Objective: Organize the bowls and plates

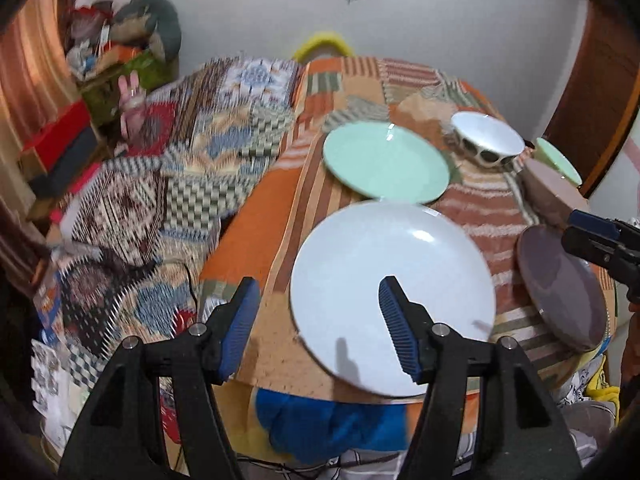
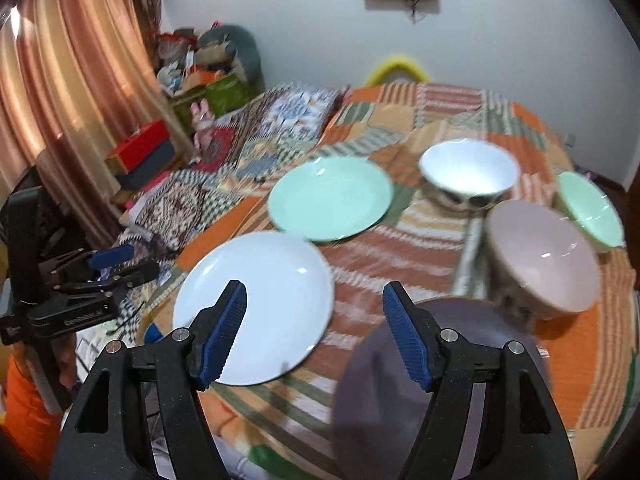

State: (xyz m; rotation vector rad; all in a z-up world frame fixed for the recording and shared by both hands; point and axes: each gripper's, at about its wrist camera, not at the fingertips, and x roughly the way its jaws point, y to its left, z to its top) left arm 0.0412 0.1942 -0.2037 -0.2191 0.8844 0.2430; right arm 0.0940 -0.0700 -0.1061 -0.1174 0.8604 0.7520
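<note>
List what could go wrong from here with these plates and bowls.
1. The white plate hangs over the near edge of the blanket-covered surface; a nudge from the open left gripper could tip it off.
2. The pink bowl, green bowl and white bowl sit crowded together; lifting one could knock another.
3. The blanket looks soft and uneven, so stacked dishes may slide.

Glossy smooth white plate [image 1: 394,280] on coarse woven patchwork cloth [image 1: 472,208].
</note>
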